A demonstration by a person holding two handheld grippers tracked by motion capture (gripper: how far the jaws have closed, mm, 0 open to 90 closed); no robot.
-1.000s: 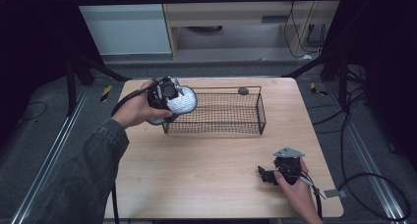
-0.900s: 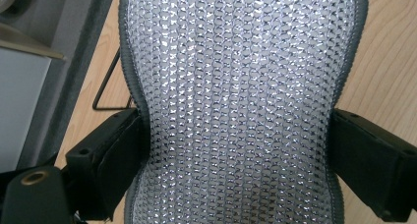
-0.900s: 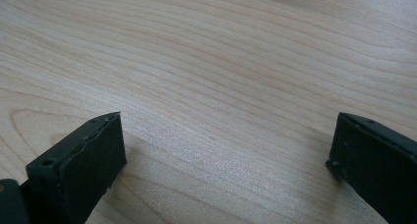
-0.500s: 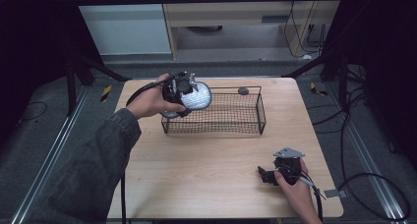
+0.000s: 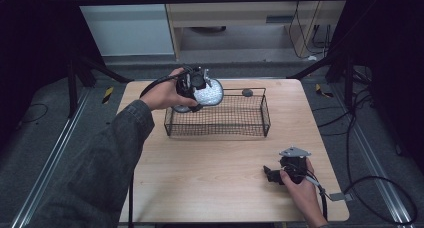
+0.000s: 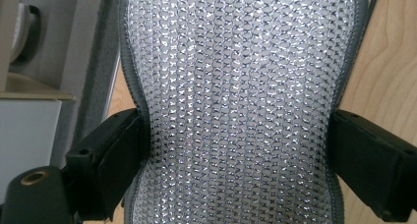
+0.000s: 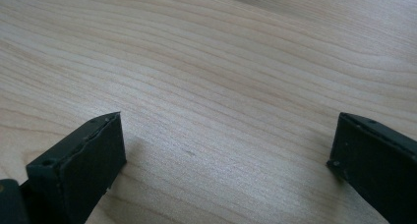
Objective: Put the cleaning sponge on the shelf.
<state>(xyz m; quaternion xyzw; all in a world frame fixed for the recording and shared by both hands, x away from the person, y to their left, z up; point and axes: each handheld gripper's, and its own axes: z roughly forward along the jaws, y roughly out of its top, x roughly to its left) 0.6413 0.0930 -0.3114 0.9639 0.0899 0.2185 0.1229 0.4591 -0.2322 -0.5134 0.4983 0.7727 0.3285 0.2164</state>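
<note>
A silvery sequinned pad with a grey rim (image 5: 209, 92) hangs over the back left corner of the black wire basket (image 5: 260, 119). My left gripper (image 5: 196, 86) is shut on it; in the left gripper view the sparkling pad (image 6: 236, 106) is pinched in at its waist between the two black jaws. My right gripper (image 5: 272, 174) rests low over the wooden table (image 5: 210, 178) near its front right, open, with bare wood (image 7: 221, 111) between its jaws.
A small dark grey object (image 5: 247, 92) lies on the table just behind the basket's back rim. Black frame posts stand at the table's sides, and cables (image 5: 370, 188) trail over the floor on the right.
My left gripper has carried the sequinned pad to the right and a little back, from beside the basket's left end to above its back left corner. The right gripper has stayed put.
</note>
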